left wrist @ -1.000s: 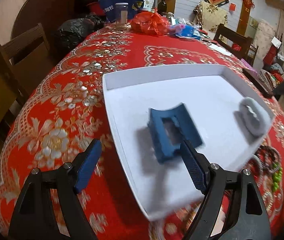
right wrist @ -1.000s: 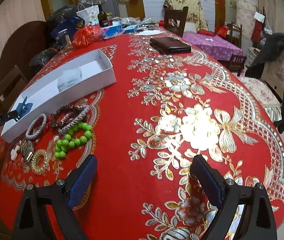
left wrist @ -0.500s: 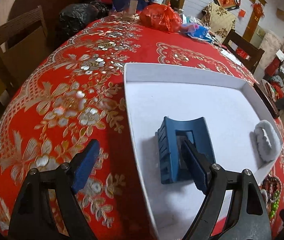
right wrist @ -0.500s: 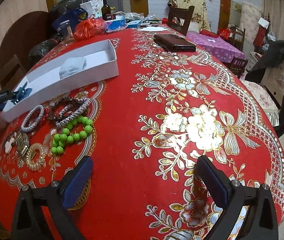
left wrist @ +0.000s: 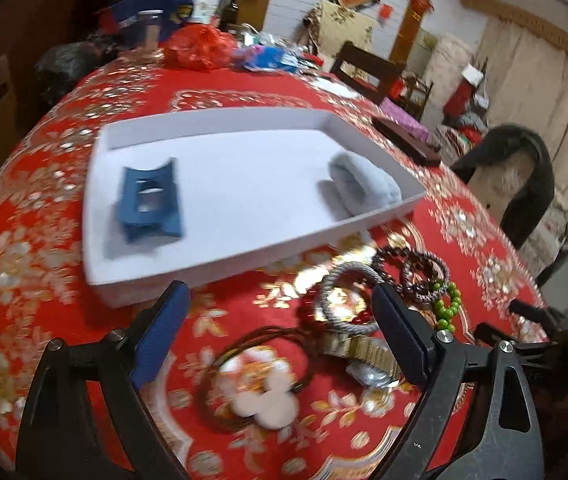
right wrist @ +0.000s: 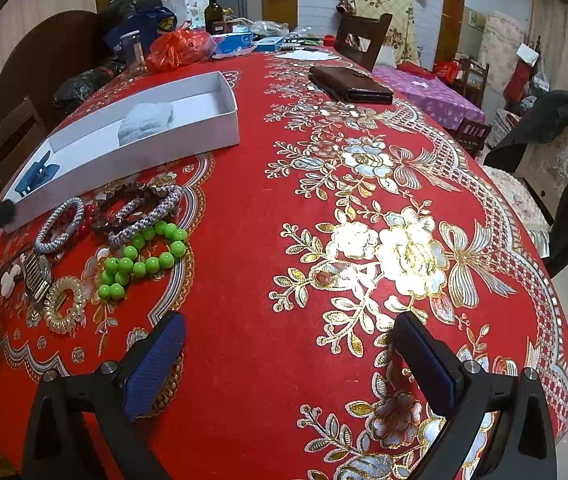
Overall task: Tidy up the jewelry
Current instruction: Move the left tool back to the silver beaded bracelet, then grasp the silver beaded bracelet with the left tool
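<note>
Just in front of the white box [left wrist: 363, 216], the left gripper [left wrist: 280, 332] hangs released over the hair tie [left wrist: 260, 380] and watch [left wrist: 359, 352]; best to centre on one piece before closing. The right gripper [right wrist: 287, 360] waits released over bare surface [right wrist: 264, 240]. A second ago the left gripper straddled the blue clip [left wrist: 150, 202], which now lies inside the box.

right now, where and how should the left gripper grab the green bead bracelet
Judging by its pose, take the green bead bracelet across one side of the loop, one finger inside the ring and one outside. It lies flat on the tablecloth, so come straight down. Choose the near side, away from the braided bracelet it touches. The left gripper is already open.
</note>
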`<state>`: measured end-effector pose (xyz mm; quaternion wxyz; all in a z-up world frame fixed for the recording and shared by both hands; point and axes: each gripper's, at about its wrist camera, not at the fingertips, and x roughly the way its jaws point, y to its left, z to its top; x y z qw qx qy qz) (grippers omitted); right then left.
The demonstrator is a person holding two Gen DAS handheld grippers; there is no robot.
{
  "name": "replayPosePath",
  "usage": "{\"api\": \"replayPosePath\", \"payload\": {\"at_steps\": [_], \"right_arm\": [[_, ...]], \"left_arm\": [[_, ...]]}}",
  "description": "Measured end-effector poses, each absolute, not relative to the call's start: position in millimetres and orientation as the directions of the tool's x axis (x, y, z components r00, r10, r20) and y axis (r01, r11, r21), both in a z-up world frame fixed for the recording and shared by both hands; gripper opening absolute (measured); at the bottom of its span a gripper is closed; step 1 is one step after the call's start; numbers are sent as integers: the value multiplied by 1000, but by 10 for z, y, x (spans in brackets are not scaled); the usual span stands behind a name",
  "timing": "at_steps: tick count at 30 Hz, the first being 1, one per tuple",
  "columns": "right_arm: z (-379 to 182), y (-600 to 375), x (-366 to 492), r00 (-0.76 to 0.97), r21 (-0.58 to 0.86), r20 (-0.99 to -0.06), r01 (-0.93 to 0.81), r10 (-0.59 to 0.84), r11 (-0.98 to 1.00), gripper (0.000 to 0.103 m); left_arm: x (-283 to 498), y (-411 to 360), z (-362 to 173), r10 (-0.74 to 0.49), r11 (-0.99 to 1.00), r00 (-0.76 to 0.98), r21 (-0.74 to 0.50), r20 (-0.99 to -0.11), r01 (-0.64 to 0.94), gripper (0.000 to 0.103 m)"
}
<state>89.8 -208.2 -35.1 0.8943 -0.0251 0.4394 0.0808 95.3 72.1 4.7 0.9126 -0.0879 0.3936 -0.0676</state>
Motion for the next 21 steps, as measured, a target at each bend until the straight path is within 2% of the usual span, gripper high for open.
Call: {"api": "replayPosePath", "payload": {"at_steps": [2,3,5,7,9,11,14,16,17,18,20,21], "right_arm": [[-347,-2084,881,600,27,-790,-172,127,985,103],[-346,-2086,872,600,27,-789,-176,129,984,103],[-347,-2088,856,600,27,-789,-180,132,983,103],[-348,-2089,851,600,28,-789,-179,131,984,103],[-348,-2091,849,601,27,-789,-178,130,984,103],[-347,-2091,851,600,27,-789,-179,131,984,103],[-347,-2092,846,600,27,-789,-179,131,984,103],[-347,-2092,853,600,27,-789,-179,131,984,103],[-347,-2092,854,600,27,-789,-178,130,984,103],[-348,-2091,849,601,26,-789,-178,130,984,103],[-347,-2097,851,601,26,-789,-178,130,984,103],[-347,-2098,849,601,26,-789,-178,130,984,103]], "left_arm": [[1027,623,6,-199,976,666,-205,-719,70,90],[1059,565,-6,-194,979,660,-188,-726,81,80],[1083,482,-16,-175,984,650,-151,-739,94,69],[1086,456,-40,-177,984,643,-144,-745,105,62],[1118,455,-72,-166,986,629,-132,-759,100,48],[1141,450,-98,-171,985,621,-136,-765,104,47],[1173,411,-166,-190,982,594,-140,-782,129,38],[1157,381,-173,-193,980,599,-130,-777,148,38],[1155,368,-176,-202,978,598,-134,-776,157,33],[1145,369,-178,-210,977,597,-138,-774,164,22],[1145,382,-192,-239,970,589,-165,-772,179,9],[1142,388,-193,-250,968,588,-176,-769,181,8]]}}
